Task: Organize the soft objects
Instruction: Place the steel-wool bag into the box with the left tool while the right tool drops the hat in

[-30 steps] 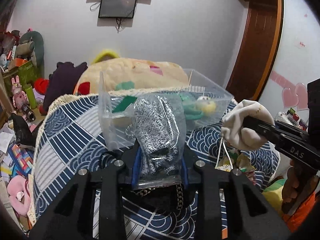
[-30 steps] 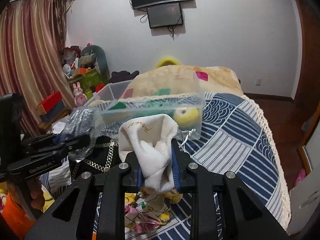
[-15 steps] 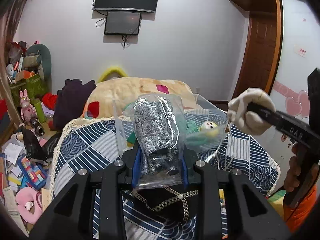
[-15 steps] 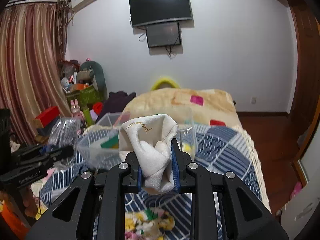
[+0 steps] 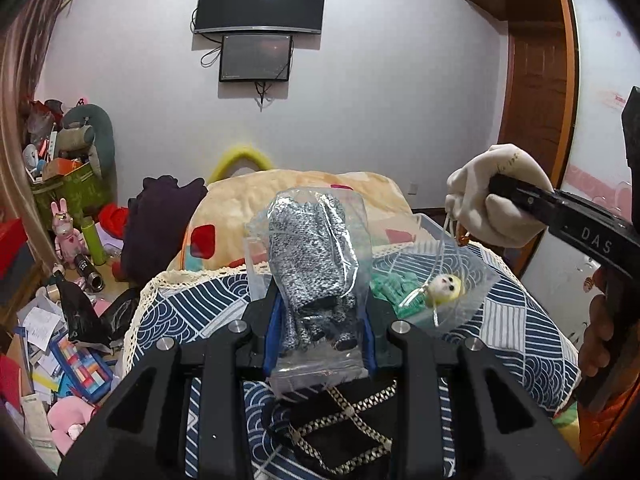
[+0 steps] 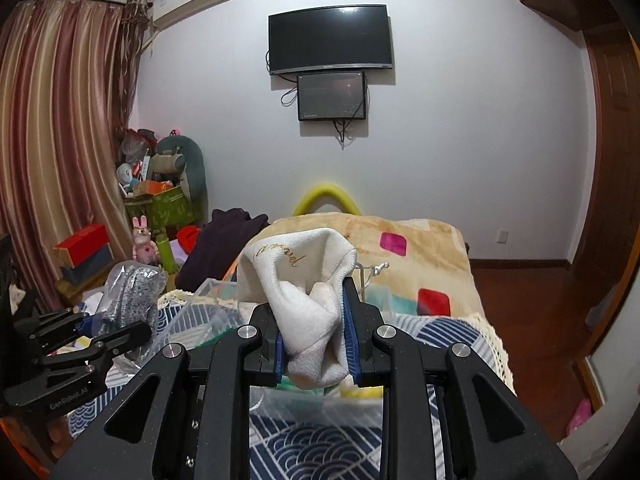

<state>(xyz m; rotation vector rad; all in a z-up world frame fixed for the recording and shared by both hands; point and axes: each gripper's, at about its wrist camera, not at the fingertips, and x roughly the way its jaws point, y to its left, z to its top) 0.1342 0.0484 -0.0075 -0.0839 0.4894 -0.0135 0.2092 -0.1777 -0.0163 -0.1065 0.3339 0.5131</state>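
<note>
Here the left gripper point(image 5: 318, 320) is clamped on a clear plastic bag point(image 5: 314, 280) with a grey speckled knit item inside, the bag standing upright between its blue-lined fingers point(image 5: 272, 328). The right gripper point(image 6: 314, 340) is squeezed around a bunched white cloth pouch point(image 6: 304, 292) with gold lettering on its rim; the pouch bulges up above the fingers. In the left wrist view that pouch point(image 5: 492, 204) hangs in the air at the right, above and beyond a clear plastic box point(image 5: 472, 276) that sits on the bed point(image 5: 520, 320) with its blue and white patterned cover. Inside the box lie a small yellow-headed doll point(image 5: 444, 286) and something green point(image 5: 390, 288). A black bag with a chain strap point(image 5: 344, 428) lies on the cover just below the left gripper. In the right wrist view the bagged knit sits at the left, well apart from the pouch. A beige blanket point(image 6: 400, 248) covers the far end of the bed, and a television point(image 6: 330, 38) hangs on the wall.
</note>
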